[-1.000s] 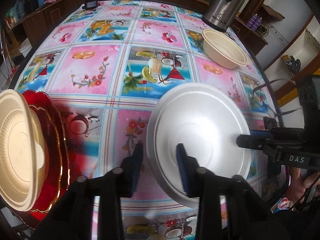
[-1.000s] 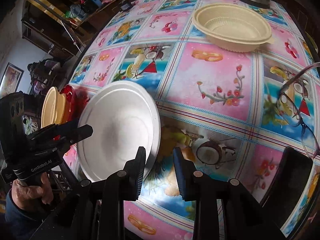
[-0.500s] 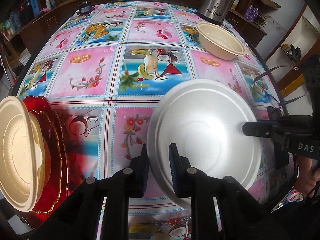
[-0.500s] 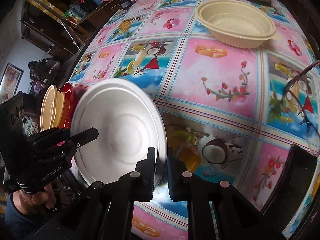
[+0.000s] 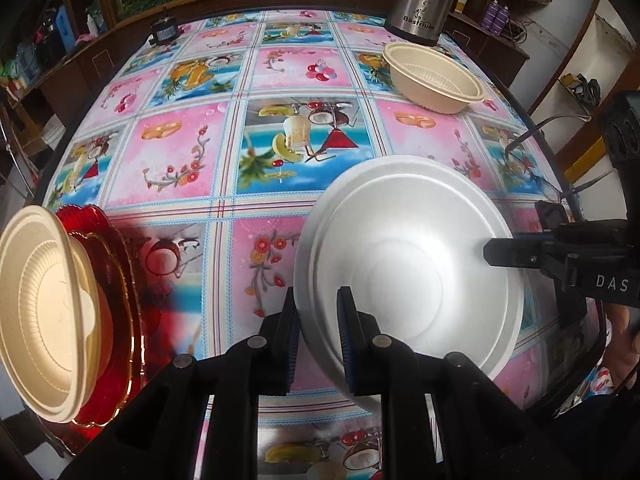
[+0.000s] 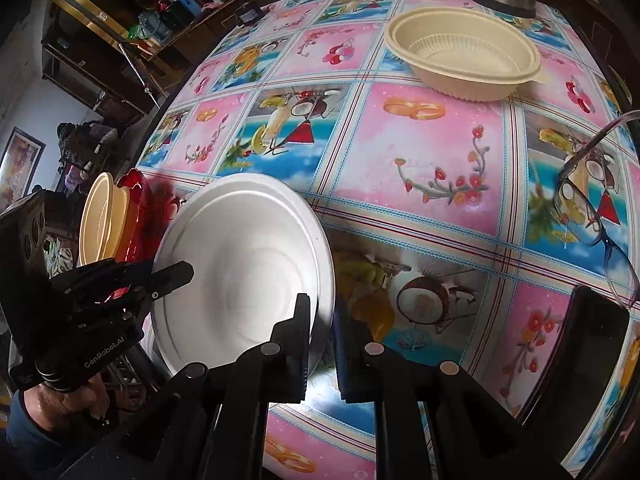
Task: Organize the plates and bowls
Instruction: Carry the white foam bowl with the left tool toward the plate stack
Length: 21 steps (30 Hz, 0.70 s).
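Observation:
A white foam plate (image 5: 412,256) is held above the table, tilted. My left gripper (image 5: 318,332) is shut on its near-left rim. My right gripper (image 6: 322,340) is shut on the opposite rim of the same plate (image 6: 244,264); it shows in the left wrist view (image 5: 496,250) at the plate's right edge. A cream bowl (image 5: 40,308) rests on a red plate (image 5: 120,300) at the table's left edge, also seen in the right wrist view (image 6: 100,216). A second cream bowl (image 5: 434,78) stands upright at the far right, nearer in the right wrist view (image 6: 462,52).
A steel kettle (image 5: 420,0) stands behind the far bowl. Eyeglasses (image 6: 592,208) lie near the right table edge. A small dark device (image 5: 164,32) sits at the far edge. The flowered tablecloth (image 5: 180,148) covers the table. Shelves stand beyond the left side.
Both grippers closed from open onto the white plate's rims. The plate lifted off the cloth and tilted up. The other dishes have not moved.

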Each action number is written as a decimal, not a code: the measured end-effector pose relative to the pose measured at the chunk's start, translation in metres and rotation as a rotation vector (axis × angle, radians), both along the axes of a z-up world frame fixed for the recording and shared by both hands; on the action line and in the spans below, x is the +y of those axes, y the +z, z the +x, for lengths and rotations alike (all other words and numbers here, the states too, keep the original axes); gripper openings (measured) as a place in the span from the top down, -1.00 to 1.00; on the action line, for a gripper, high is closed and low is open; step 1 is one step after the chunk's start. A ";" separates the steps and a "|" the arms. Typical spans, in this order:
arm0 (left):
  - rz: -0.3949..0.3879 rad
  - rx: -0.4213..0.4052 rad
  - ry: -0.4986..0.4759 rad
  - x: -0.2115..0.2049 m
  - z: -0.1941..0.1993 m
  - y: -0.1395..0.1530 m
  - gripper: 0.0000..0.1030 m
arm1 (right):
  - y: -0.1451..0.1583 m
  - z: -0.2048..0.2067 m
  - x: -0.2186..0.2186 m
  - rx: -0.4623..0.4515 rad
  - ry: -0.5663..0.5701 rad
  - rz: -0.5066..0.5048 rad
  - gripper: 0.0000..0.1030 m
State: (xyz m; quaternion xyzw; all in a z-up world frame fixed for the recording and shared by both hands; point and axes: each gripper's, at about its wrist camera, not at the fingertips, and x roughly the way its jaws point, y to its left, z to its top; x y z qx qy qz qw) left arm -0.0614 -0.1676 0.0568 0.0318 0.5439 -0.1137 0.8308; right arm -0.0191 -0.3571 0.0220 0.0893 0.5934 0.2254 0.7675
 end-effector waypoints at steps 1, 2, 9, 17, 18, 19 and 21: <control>0.004 -0.005 0.001 0.001 -0.001 0.002 0.66 | 0.001 0.000 0.001 -0.001 0.002 0.001 0.77; 0.007 -0.010 0.003 0.002 -0.001 0.004 0.66 | 0.002 -0.001 0.002 -0.002 0.004 0.003 0.77; 0.025 -0.056 0.031 0.015 -0.008 0.020 0.66 | 0.012 -0.003 0.014 -0.020 0.027 0.022 0.77; 0.036 -0.126 0.094 0.043 -0.020 0.049 0.66 | 0.040 -0.002 0.042 -0.062 0.091 0.045 0.77; 0.036 -0.140 0.108 0.050 -0.024 0.055 0.66 | 0.045 -0.002 0.047 -0.069 0.101 0.049 0.77; 0.036 -0.150 0.118 0.054 -0.026 0.059 0.66 | 0.049 -0.001 0.052 -0.075 0.110 0.052 0.77; 0.037 -0.168 0.140 0.064 -0.032 0.067 0.66 | 0.056 -0.001 0.062 -0.086 0.132 0.059 0.77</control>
